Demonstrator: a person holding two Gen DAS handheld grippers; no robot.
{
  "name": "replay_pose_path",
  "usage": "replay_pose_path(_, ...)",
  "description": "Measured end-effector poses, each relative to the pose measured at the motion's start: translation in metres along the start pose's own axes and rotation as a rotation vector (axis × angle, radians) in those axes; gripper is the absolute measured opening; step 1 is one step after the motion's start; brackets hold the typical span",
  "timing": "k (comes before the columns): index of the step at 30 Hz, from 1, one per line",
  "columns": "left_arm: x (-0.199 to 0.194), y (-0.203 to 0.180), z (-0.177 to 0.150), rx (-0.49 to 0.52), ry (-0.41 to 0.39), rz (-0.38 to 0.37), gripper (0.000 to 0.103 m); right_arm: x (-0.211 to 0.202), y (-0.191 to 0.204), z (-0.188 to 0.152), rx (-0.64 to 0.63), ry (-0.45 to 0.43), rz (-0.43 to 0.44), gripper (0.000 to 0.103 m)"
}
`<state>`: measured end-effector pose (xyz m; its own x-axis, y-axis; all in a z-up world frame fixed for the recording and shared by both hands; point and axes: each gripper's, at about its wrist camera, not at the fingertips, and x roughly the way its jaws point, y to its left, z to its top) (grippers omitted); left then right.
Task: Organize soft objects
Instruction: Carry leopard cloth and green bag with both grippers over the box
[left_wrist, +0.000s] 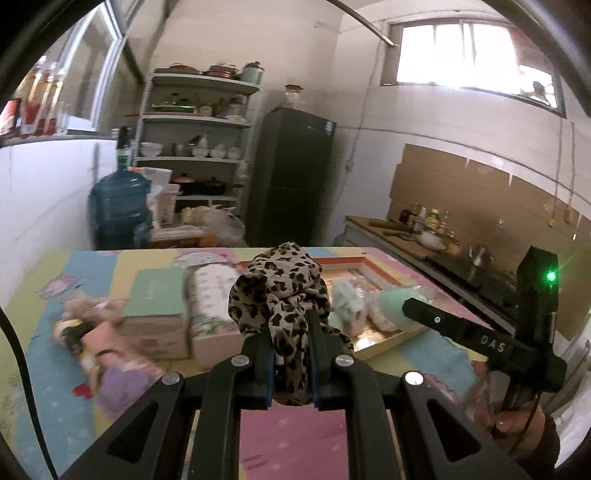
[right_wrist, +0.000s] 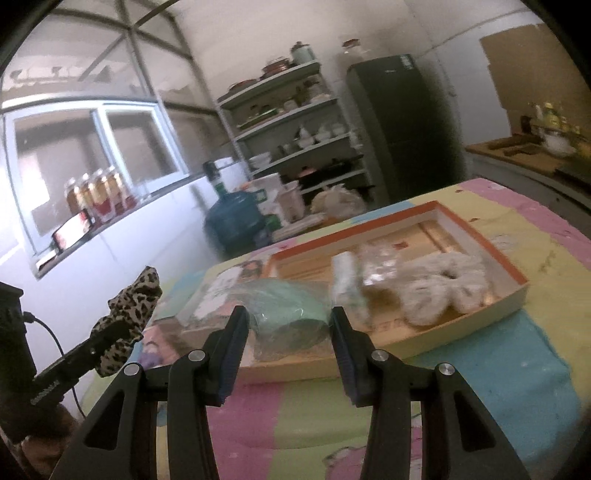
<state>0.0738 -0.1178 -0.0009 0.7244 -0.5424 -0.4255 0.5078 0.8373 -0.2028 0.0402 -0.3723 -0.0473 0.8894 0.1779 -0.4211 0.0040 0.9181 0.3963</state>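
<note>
My left gripper (left_wrist: 290, 325) is shut on a leopard-print cloth (left_wrist: 280, 288), which bunches up above the fingers over the colourful table mat (left_wrist: 295, 435). The right wrist view shows that cloth (right_wrist: 129, 314) at the left, off the table's edge. My right gripper (right_wrist: 289, 312) is shut on a mint-green soft item in clear wrap (right_wrist: 288, 306), held at the near corner of a shallow orange-rimmed tray (right_wrist: 511, 275). In the tray lie white fluffy scrunchies (right_wrist: 439, 284) and a wrapped pack (right_wrist: 347, 280). From the left wrist, the right gripper (left_wrist: 406, 306) and mint item (left_wrist: 391, 306) sit at the tray (left_wrist: 373, 352).
On the mat's left are a green box (left_wrist: 155, 295), a tissue pack (left_wrist: 214, 295) and plush toys (left_wrist: 96, 343). Beyond the table stand a blue water jug (left_wrist: 118, 206), a shelf of dishes (left_wrist: 199, 147) and a dark fridge (left_wrist: 291, 177). A kitchen counter (left_wrist: 424, 240) runs along the right.
</note>
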Motion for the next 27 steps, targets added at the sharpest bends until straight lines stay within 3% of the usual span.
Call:
replay_pose_path(13,0.069,-0.046,0.027,0.05,0.035,-0.053,0.014,-0.004,-0.053,0.04,-0.018,-0.06,-0.098,0.047)
replay_pose_path(27,0.154,-0.045,0.054,-0.039,0.135,-0.027,0.014,0.039,-0.087,0.094,-0.103,-0.017,-0.137,0.047)
